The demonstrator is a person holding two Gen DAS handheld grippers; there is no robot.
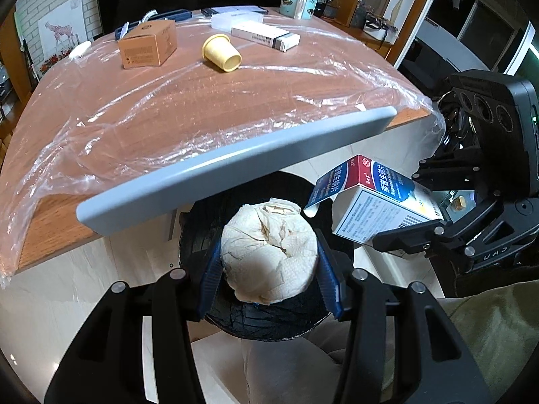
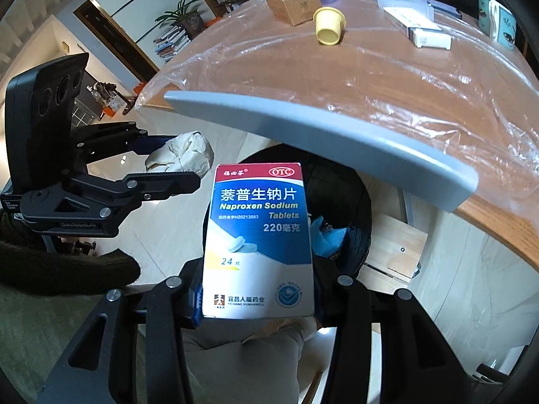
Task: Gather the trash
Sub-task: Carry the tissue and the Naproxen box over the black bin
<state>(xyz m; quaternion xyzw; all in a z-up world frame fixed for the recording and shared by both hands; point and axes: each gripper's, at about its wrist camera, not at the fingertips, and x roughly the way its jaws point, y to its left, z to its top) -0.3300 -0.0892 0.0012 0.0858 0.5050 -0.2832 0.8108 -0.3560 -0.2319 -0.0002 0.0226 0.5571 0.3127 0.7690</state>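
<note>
My left gripper [image 1: 269,266] is shut on a crumpled white paper wad [image 1: 269,252], held above a black-lined trash bin [image 1: 262,323] on the floor below the table edge. My right gripper [image 2: 257,299] is shut on a blue, red and white medicine box [image 2: 259,235] with its top flap open, also held over the bin [image 2: 340,202]. The box shows in the left wrist view [image 1: 377,212] just right of the wad. The wad and left gripper show in the right wrist view [image 2: 182,156] to the left of the box.
A wooden table [image 1: 209,101] covered in clear plastic film holds a tipped yellow paper cup [image 1: 222,54], a brown carton [image 1: 148,43], white boxes [image 1: 266,35] and a mug [image 1: 298,1]. A grey bar [image 1: 235,168] runs along the table's near edge above the bin.
</note>
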